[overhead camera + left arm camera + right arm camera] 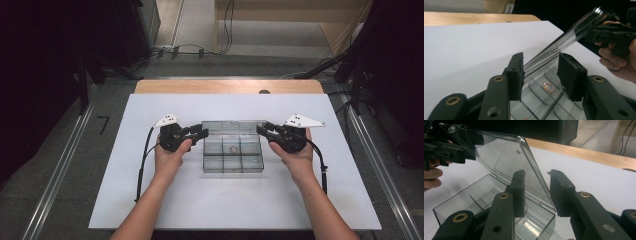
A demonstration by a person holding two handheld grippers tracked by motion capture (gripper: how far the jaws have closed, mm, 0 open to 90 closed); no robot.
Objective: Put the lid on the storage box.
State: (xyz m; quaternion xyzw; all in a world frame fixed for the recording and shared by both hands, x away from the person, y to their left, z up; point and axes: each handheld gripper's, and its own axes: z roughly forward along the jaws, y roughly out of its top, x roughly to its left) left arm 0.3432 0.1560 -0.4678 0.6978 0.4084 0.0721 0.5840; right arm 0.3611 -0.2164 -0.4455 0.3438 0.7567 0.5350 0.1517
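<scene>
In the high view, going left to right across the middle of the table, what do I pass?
Black cable → left gripper → clear compartment box with its lid raised → right gripper → its cable, all on the white tabletop.

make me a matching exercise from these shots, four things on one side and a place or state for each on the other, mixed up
Things:
1. lid
2. small ring
3. left gripper
4. wooden strip

Places or states:
a. along the table's far edge
b. at the box's left end
c. raised, tilted open
d. lying in a middle compartment

Pairs: 1-c, 2-d, 3-b, 4-a
</scene>
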